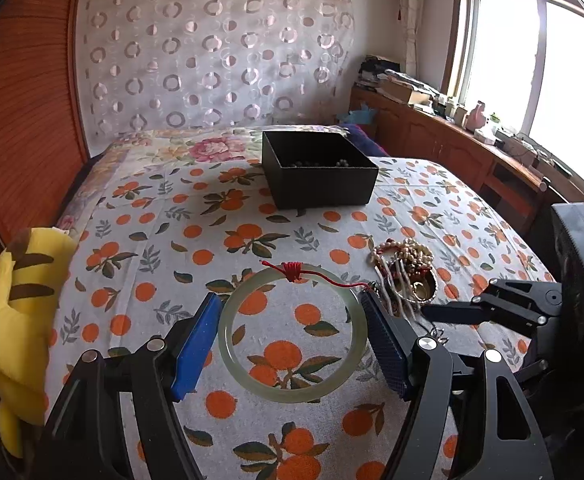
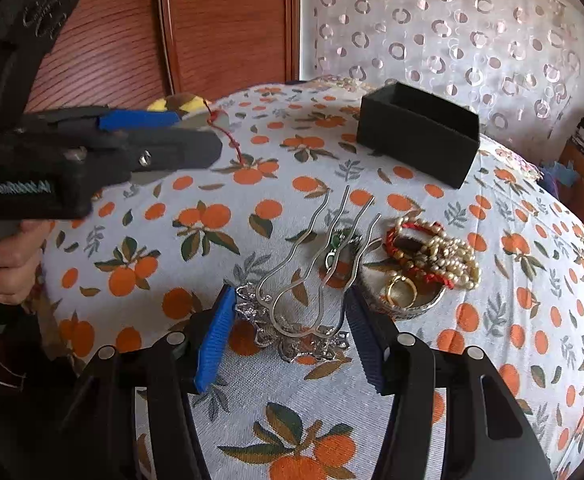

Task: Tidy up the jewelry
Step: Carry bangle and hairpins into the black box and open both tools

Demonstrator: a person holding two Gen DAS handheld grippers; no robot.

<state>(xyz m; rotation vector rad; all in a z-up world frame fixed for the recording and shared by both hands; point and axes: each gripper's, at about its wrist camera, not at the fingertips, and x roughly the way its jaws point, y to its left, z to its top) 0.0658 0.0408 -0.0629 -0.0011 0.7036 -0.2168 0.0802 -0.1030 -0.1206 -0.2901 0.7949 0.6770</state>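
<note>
Here, a pale green jade bangle is lying flat on the orange-print bedspread, sitting right between the two fingers of the left gripper. That gripper's jaws are standing spread around the ring; its blue pads are flanking the left and right edges very closely, though whether they are touching the rim cannot be told. A red cord is knotted on the bangle's far edge, trailing off to the right.

In the right wrist view, a silver hair comb with wavy prongs is resting on the cloth between the fingers of the right gripper. Its ornate filigree head is sitting nearest the camera, with the prongs pointing away. These jaws are also spread, the left pad lying just beside the filigree, the right pad standing a little clear of it.

Just to the right of the comb, a heap of jewelry is piling up: pearl strands, red beads, gold rings and a metal bangle. Farther off, an open black box is standing on the bedspread, with a few dark beads showing inside. A yellow plush toy is lying at the bed's left edge.
</note>
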